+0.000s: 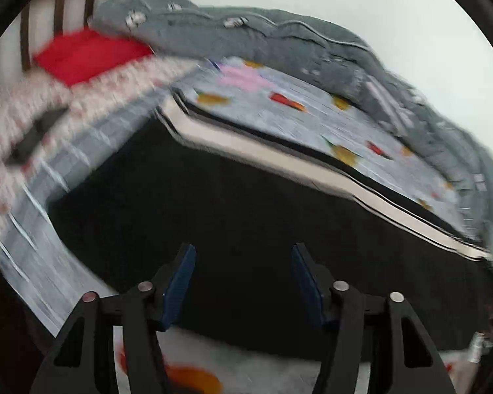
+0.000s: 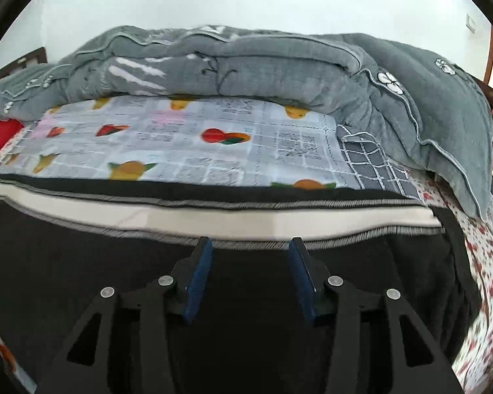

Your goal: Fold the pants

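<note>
Black pants [image 2: 115, 256] lie spread flat on the bed, directly under and ahead of both claws; a pale stripe [image 2: 213, 220] runs along their far edge, just beyond the fingertips. Right claw [image 2: 249, 249]: fingers apart, nothing between them, poised above the dark cloth near the stripe; contact cannot be told. Left claw [image 1: 243, 256]: fingers also apart and empty, over the black cloth; this view is tilted and blurred. Beyond the pants lies a fruit-print sheet [image 2: 180, 144], then a heaped grey quilt [image 2: 246, 65]; a red cushion [image 1: 85, 52] sits far left.

Risks, as judged: a pinch here may catch only the top layer, or snag the sheet beneath, dragging it into the fold. Uneven grips between the two claws would skew the crease.
</note>
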A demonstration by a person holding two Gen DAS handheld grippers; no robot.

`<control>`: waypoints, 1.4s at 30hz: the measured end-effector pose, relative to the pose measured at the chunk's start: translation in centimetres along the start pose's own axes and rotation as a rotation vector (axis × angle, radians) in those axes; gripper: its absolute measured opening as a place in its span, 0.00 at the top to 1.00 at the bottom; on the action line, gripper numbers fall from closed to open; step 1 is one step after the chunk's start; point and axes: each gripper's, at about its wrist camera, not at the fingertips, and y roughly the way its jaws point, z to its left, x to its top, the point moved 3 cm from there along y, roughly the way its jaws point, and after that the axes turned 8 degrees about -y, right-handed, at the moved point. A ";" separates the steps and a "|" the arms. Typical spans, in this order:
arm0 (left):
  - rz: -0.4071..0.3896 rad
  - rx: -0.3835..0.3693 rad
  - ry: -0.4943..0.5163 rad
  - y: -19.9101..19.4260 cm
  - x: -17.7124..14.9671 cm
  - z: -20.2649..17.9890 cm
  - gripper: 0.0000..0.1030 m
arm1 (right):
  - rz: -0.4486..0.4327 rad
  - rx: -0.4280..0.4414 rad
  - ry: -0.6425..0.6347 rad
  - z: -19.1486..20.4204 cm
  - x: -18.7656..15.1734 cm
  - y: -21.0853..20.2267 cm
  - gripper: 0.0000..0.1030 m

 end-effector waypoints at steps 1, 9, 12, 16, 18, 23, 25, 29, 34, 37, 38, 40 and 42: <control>0.010 -0.034 -0.009 -0.2 -1.1 0.1 0.47 | 0.004 0.017 0.004 0.5 -0.5 -0.6 0.54; -0.059 -0.020 -0.135 -1.5 -3.5 4.5 0.48 | 0.078 0.058 0.011 3.2 -2.3 -2.7 0.54; -0.046 -0.042 -0.248 -0.9 -2.5 7.6 0.56 | 0.090 0.059 0.034 3.2 -3.0 -4.2 0.54; -0.077 -0.089 -0.322 0.3 -0.4 10.1 0.60 | 0.074 0.069 0.122 2.7 -4.6 -6.2 0.54; -0.097 -0.097 -0.353 1.1 0.9 11.2 0.60 | 0.073 0.087 0.186 2.5 -5.6 -6.8 0.54; -0.104 -0.166 -0.419 2.1 3.5 12.6 0.62 | 0.119 0.034 0.220 3.0 -8.0 -7.3 0.54; -0.101 -0.155 -0.419 2.3 3.9 12.7 0.66 | 0.128 0.020 0.213 3.1 -8.5 -7.6 0.54; -0.107 -0.085 -0.388 2.6 4.2 13.1 0.84 | 0.112 0.019 0.216 3.1 -9.0 -8.4 0.54; -0.149 0.003 -0.327 0.8 5.5 10.7 0.90 | 0.091 0.028 0.197 3.2 -9.4 -9.1 0.54; -0.217 -0.007 -0.161 -1.5 6.6 5.6 0.90 | 0.053 0.058 0.207 3.1 -9.7 -9.8 0.54; -0.230 -0.018 -0.122 -2.1 6.7 3.9 0.90 | 0.046 0.070 0.207 3.2 -9.7 -9.9 0.54; -0.244 -0.052 -0.050 -3.2 6.8 -0.1 0.90 | 0.027 0.091 0.199 3.6 -9.9 -10.3 0.54; -0.244 -0.087 0.027 -4.0 6.2 -4.6 0.90 | 0.011 0.098 0.182 4.0 -10.3 -10.8 0.54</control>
